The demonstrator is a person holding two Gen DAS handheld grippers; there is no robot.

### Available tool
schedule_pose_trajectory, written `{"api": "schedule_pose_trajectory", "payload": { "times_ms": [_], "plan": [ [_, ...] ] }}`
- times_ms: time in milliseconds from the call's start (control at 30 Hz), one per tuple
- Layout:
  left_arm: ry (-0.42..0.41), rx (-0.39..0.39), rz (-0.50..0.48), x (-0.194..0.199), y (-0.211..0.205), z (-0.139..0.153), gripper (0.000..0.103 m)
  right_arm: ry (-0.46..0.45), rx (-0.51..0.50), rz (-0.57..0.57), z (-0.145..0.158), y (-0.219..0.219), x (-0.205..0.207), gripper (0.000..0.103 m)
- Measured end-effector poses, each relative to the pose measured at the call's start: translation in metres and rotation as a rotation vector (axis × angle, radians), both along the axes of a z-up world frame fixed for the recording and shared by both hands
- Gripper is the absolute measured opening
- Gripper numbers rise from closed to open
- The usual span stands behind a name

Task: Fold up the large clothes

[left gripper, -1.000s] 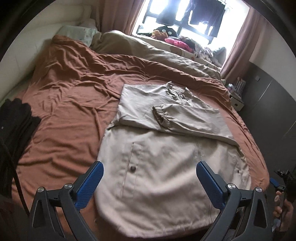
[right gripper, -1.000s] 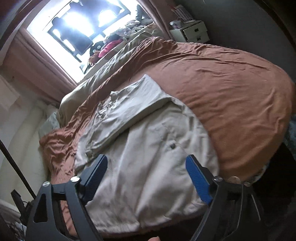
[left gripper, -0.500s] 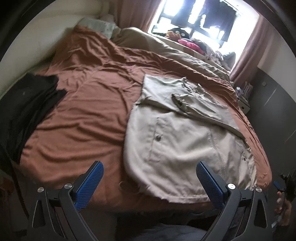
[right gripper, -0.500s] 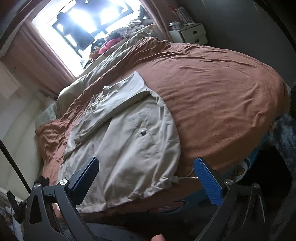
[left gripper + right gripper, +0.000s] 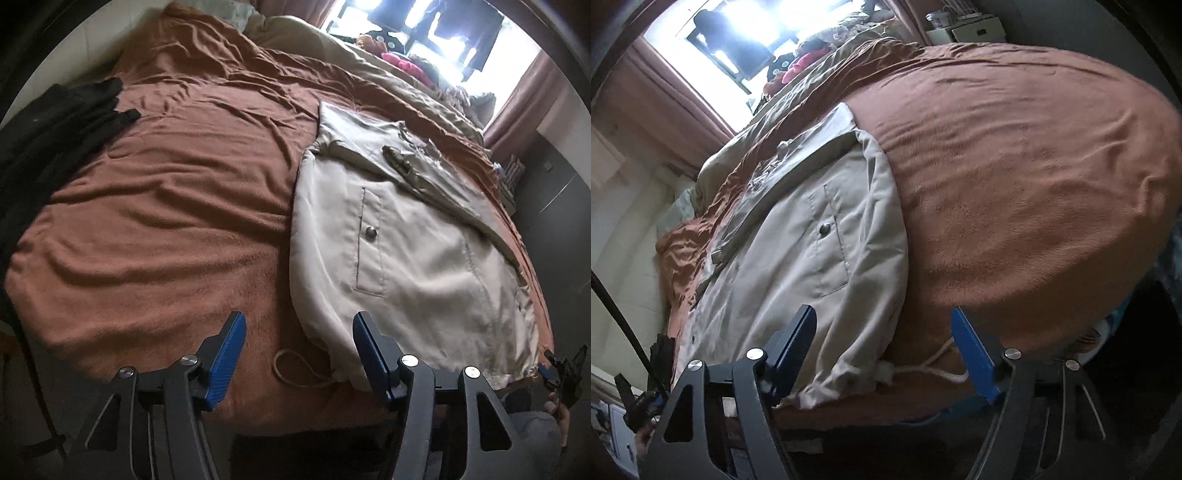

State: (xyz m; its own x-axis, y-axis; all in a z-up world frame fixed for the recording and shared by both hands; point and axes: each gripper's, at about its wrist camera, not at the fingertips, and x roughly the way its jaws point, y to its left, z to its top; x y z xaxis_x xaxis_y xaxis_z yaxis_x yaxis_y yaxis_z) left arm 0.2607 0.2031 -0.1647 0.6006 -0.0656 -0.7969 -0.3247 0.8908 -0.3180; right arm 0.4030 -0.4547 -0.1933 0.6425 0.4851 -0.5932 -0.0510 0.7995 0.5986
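Note:
A beige jacket (image 5: pixel 413 236) lies flat on the rust-brown bedspread (image 5: pixel 166 206), its sleeves folded across the chest. My left gripper (image 5: pixel 299 325) hangs low over the jacket's near left hem corner, beside the drawstring loop (image 5: pixel 291 369). Its jaws are closing, and the pads press on nothing. In the right wrist view the jacket (image 5: pixel 812 258) fills the left half. My right gripper (image 5: pixel 882 325) straddles the near right hem corner and its white drawstring (image 5: pixel 934 369). Its jaws are closing too, with the hem between them but not pinched.
Black clothes (image 5: pixel 55 125) lie at the bed's left edge. A beige duvet (image 5: pixel 369 70) and a heap of laundry (image 5: pixel 402 62) sit by the bright window. A nightstand (image 5: pixel 964 29) stands at the far right. The bed's near edge drops off just under both grippers.
Both grippers have come down toward the bed's near edge and the jacket's hem corners. Their jaws stand narrower than before. The jacket has not moved.

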Motion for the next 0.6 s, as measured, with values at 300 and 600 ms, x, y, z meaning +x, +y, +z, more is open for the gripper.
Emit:
{"api": "schedule_pose_trajectory", "payload": {
  "times_ms": [300, 600],
  "plan": [
    [0.056, -0.052, -0.006, 0.042, 0.014, -0.038, 0.042, 0.014, 0.053, 0.043, -0.014, 0.008, 0.039, 0.059],
    [0.035, -0.156, -0.009, 0.051, 0.017, -0.052, 0.04, 0.037, 0.199, 0.118, -0.033, 0.021, 0.044, 0.055]
  ]
}}
